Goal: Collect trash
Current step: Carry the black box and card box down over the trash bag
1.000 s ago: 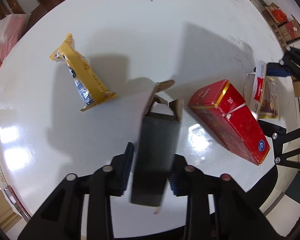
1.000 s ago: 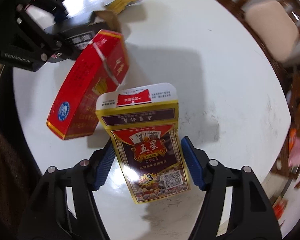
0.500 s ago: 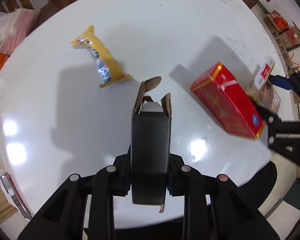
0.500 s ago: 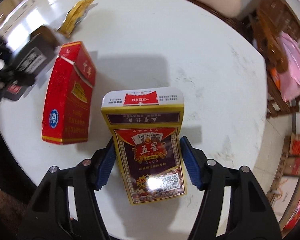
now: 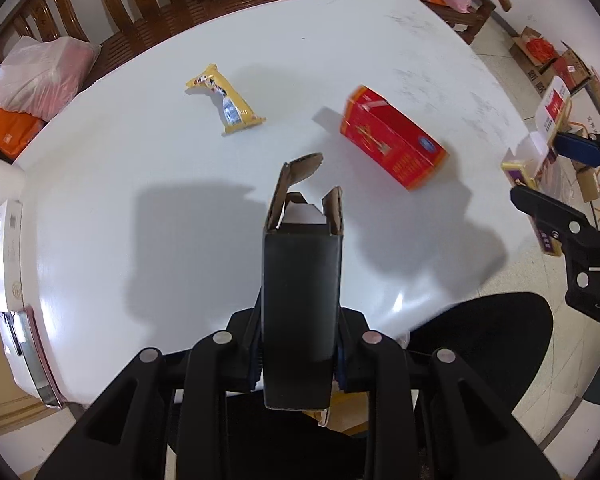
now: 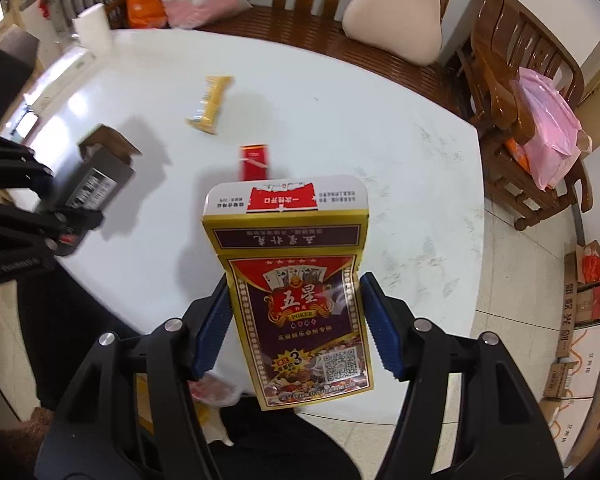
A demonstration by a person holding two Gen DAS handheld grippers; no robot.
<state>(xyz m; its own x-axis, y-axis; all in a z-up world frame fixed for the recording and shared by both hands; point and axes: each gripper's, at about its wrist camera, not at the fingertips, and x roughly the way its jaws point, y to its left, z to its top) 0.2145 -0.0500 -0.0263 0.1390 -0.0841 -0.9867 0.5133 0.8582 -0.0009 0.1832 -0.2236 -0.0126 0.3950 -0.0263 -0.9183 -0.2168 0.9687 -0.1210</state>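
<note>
My left gripper (image 5: 298, 354) is shut on a black carton (image 5: 302, 304) with open brown flaps, held above the near edge of the white round table (image 5: 140, 160). My right gripper (image 6: 296, 320) is shut on a poker card box (image 6: 296, 276), purple, red and gold, lifted over the table's edge. A red box (image 5: 392, 138) and a yellow snack wrapper (image 5: 226, 98) lie on the table. In the right wrist view the red box (image 6: 254, 160) is partly hidden behind the card box, and the black carton (image 6: 96, 180) shows at the left.
Wooden chairs (image 6: 512, 64) ring the far side, one with a beige cushion (image 6: 392, 20), others with pink bags (image 6: 548, 136). Cardboard boxes (image 6: 588, 300) stand on the floor at right. A black bag (image 5: 480, 340) with trash in it sits below the table's near edge.
Both grippers rose and pulled back from the table with their boxes. The black carton straightened between the left jaws. The right wrist rolled, so the table now lies farther off.
</note>
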